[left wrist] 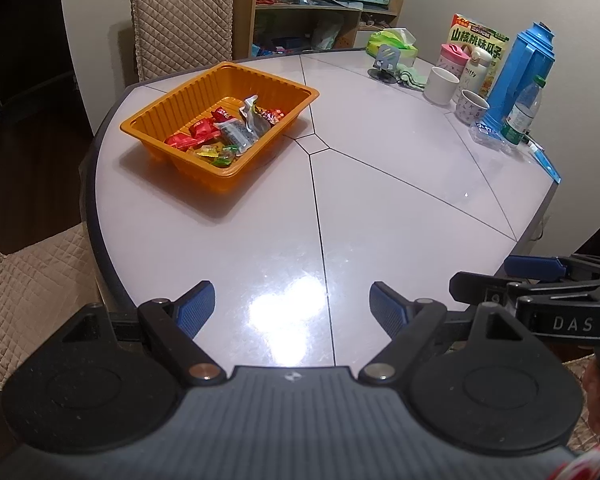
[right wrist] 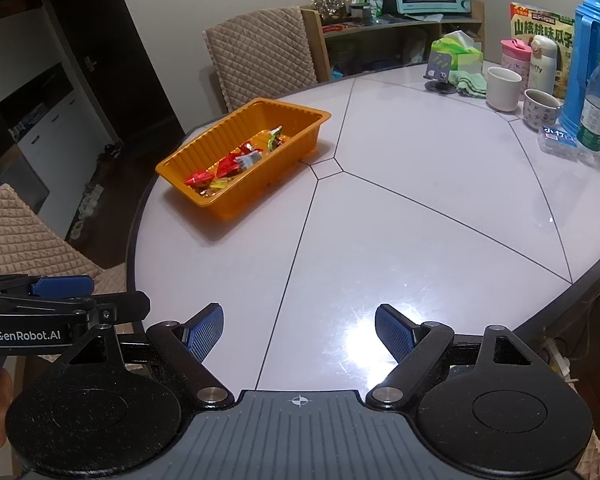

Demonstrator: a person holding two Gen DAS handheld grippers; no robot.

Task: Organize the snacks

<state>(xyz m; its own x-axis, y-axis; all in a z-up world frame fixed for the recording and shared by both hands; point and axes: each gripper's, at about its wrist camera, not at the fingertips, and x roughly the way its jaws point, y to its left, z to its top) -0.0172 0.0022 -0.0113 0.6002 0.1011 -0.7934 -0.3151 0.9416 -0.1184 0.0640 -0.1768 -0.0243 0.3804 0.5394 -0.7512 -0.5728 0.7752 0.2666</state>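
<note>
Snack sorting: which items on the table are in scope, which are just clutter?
In scope:
orange tray
wrapped snacks inside it
left gripper, open
right gripper, open

Clutter:
blue thermos
water bottle
white cup
tissue pack
sunflower seed bag

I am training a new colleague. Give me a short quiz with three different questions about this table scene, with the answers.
1. True or false: both the left gripper and the right gripper are open and hold nothing.
2. Where are the wrapped snacks now?
A. scattered on the table
B. inside the orange tray
C. in the white cup
3. Fill in the missing word: the tall blue thermos stands at the table's far edge, and a clear plastic ____ with a green cap stands right in front of it.

Key: 1 true; 2 B; 3 bottle.
</note>
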